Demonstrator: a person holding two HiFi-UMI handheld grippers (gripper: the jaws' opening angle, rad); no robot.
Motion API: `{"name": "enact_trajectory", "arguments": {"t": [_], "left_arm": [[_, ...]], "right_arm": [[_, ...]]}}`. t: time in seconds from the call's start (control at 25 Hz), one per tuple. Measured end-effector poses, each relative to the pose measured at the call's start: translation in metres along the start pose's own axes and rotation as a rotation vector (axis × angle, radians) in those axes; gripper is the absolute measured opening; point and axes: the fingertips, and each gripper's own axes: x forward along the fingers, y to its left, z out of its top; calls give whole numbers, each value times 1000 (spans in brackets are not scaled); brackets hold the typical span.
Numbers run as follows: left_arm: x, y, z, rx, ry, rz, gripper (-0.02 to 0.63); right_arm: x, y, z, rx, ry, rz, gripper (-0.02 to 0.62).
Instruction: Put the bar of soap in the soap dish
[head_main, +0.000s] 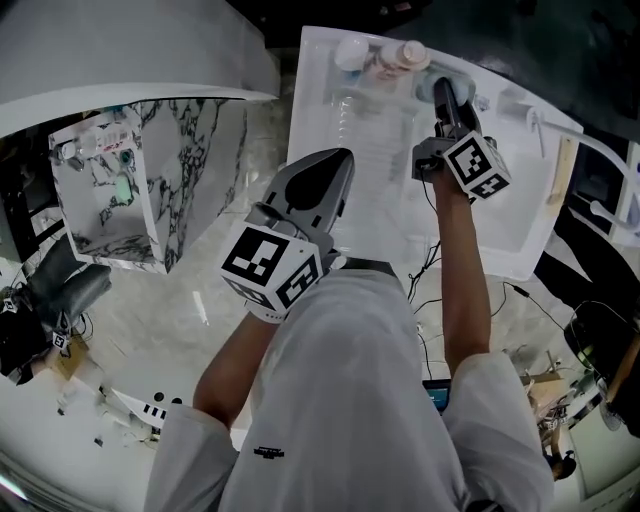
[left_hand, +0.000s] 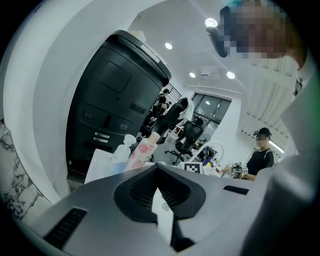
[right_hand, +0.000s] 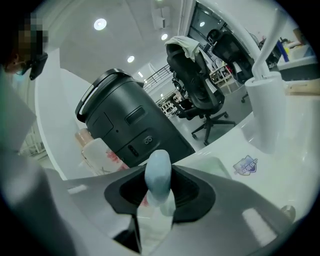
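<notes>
Head view: the L tool (head_main: 340, 162) is hanging just ahead of the person's chest, over the near edge of the white tabletop (head_main: 375, 190). Its jaws are tapering to a closed point w/ nothing in them. The R tool (head_main: 443, 92) is reaching out over the tabletop's far end, near two bottles (head_main: 378, 55) standing at the back edge. A marble-patterned cabinet (head_main: 185, 170) is sitting off to the left, apart from the tabletop.

L gripper view: the dark pads are meeting at the tips and carrying nothing. Beyond them a pink-labelled bottle (left_hand: 142, 150) and a clear bottle (left_hand: 122, 150) are standing side by side in front of a big black bin (left_hand: 115, 100). A person in black (left_hand: 260, 152) is sitting in the background, far right.

R gripper view: the tool is clamping a pale blue bar of soap (right_hand: 158, 175) on edge between its pads, w/ the rounded end poking up past the tips. So the soap is sitting in the R tool, over the white tabletop. A white cylinder (right_hand: 267, 110) is standing to the right, and a blue sticker (right_hand: 245, 165) is lying flat nearby.
</notes>
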Motion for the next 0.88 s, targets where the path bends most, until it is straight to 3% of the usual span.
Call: {"name": "enact_trajectory", "arguments": {"t": [0.52, 0.88], "left_arm": [[10, -7, -14, 1, 31, -6, 2], [9, -12, -18, 2, 31, -6, 2]], "right_arm": [[16, -24, -18, -134, 72, -62, 141], [11, -36, -7, -211, 54, -118, 172]]}}
